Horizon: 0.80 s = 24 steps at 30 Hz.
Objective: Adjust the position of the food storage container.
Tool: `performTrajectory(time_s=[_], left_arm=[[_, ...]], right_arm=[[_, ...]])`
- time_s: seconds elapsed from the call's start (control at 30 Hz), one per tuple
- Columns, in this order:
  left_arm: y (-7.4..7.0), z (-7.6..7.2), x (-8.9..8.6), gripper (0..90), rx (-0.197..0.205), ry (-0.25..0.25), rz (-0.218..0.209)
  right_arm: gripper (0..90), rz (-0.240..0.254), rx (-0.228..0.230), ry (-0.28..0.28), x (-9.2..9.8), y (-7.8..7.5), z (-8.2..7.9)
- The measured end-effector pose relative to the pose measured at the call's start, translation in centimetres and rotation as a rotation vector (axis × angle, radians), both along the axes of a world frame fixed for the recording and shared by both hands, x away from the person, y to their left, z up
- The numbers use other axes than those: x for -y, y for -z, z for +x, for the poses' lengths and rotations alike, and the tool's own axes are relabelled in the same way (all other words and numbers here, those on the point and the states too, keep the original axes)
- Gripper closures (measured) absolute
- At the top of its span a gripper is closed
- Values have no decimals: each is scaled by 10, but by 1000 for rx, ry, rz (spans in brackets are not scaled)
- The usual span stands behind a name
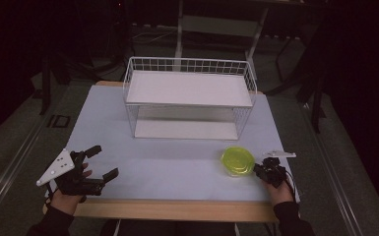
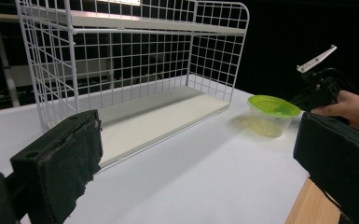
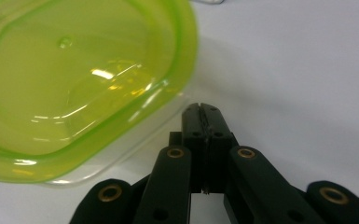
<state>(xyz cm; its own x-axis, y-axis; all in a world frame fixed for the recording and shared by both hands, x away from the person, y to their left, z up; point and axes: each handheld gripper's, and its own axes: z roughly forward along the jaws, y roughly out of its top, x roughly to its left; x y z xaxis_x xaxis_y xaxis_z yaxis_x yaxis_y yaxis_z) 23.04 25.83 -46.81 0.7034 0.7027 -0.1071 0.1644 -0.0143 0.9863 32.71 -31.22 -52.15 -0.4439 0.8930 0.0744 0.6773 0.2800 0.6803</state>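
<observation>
A clear plastic tub with a lime-green lid (image 1: 237, 161) (image 2: 272, 109) (image 3: 74, 79) stands near the table's front right. My right gripper (image 1: 259, 170) (image 3: 202, 111) (image 2: 316, 91) is low at the tub's right side. Its jaws are pressed together with nothing between them, and the tips lie right by the tub's rim. I cannot tell whether they touch it. At the front left, my left gripper (image 1: 106, 161) (image 2: 198, 172) is held just above the table, jaws wide open and empty, pointing towards the rack and tub.
A white wire rack (image 1: 189, 96) (image 2: 121, 56) with an upper shelf and a lower shelf stands at the back middle of the white tabletop (image 1: 167, 167). A wooden strip (image 1: 177, 210) runs along the table's front edge. Dark floor and furniture legs surround the table.
</observation>
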Motion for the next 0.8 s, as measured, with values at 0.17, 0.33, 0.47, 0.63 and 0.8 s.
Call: performTrajectory(time_s=[0.17, 0.33, 0.47, 0.63, 0.8], left_arm=[[0, 0, 1, 22, 0, 4, 5], [0, 1, 1, 22, 0, 2, 9], [0, 0, 1, 22, 1, 3, 12], [0, 1, 2, 22, 0, 6, 14], [1, 1, 2, 22, -2, 7, 16]], right_arm=[[898, 13, -10, -27, -6, 2, 0], [898, -4, -13, -59, -16, 4, 1], [898, -17, -9, -125, -31, 4, 0], [898, -37, 14, -123, -36, 1, 2], [897, -17, 6, -92, -34, 3, 10]])
